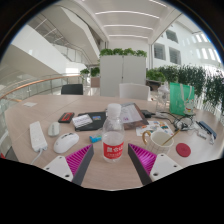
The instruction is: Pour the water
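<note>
A clear plastic water bottle with a white cap and a red label stands upright on the round wooden table. It sits just ahead of my gripper, centred on the gap between the fingers. The gripper is open, its magenta pads spread wide on either side, and nothing is held. A clear glass cup stands to the right of the bottle, beyond the right finger.
The table carries a white mouse, a white remote, a phone, a red disc, a green bottle, cables and papers. Chairs and planters stand behind the table.
</note>
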